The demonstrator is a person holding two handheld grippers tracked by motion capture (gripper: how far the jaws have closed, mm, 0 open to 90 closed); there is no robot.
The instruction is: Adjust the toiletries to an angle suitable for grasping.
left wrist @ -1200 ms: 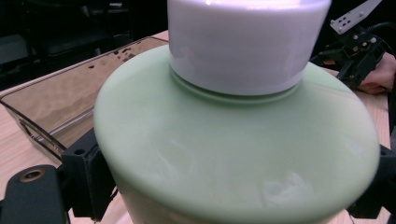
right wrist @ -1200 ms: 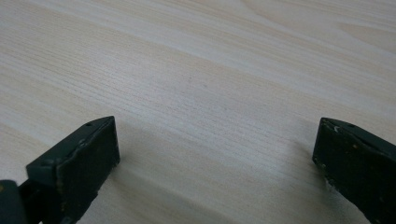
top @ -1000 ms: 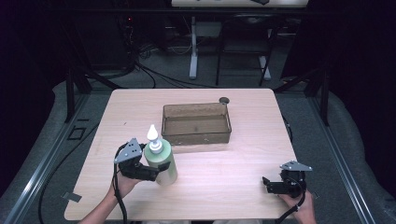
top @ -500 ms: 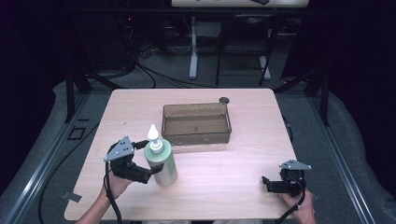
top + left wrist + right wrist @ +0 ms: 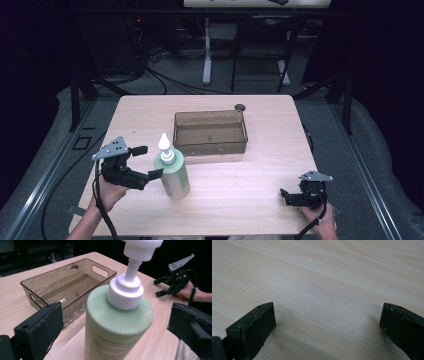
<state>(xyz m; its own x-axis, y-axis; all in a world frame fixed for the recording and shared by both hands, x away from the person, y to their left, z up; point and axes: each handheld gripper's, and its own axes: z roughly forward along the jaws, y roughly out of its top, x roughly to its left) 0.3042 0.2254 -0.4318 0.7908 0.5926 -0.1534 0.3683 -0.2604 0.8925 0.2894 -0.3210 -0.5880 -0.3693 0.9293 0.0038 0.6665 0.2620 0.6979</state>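
Item one: green pump bottle (image 5: pixel 172 174), white dispenser head, standing upright on the worktop (image 5: pixel 235 205) near the front left, just in front of the tray's near left corner and apart from it; I read it as set down on its base so that it stands alone.

Item two: my left gripper (image 5: pixel 141 161), held beside the bottle on its left, jaws spread wide with the bottle between them in the left gripper view; the jaws have just been opening and neither pad presses on the bottle (image 5: pixel 117 322), so I judge this a release, with the grip now given up.

Item three: translucent brown tray (image 5: pixel 210 133), rectangular, with a handle slot in its end wall, at the middle of the worktop; nothing inside it that I can see; I take it as the likely place meant for the bottle, though that is a guess.

Item four: my right gripper (image 5: pixel 286 196), low at the front right, well apart from bottle and tray; jaws open over bare wood, holding nothing; parked out of the way.

Item five: small dark round object (image 5: pixel 240 106) just behind the tray; too small to name.
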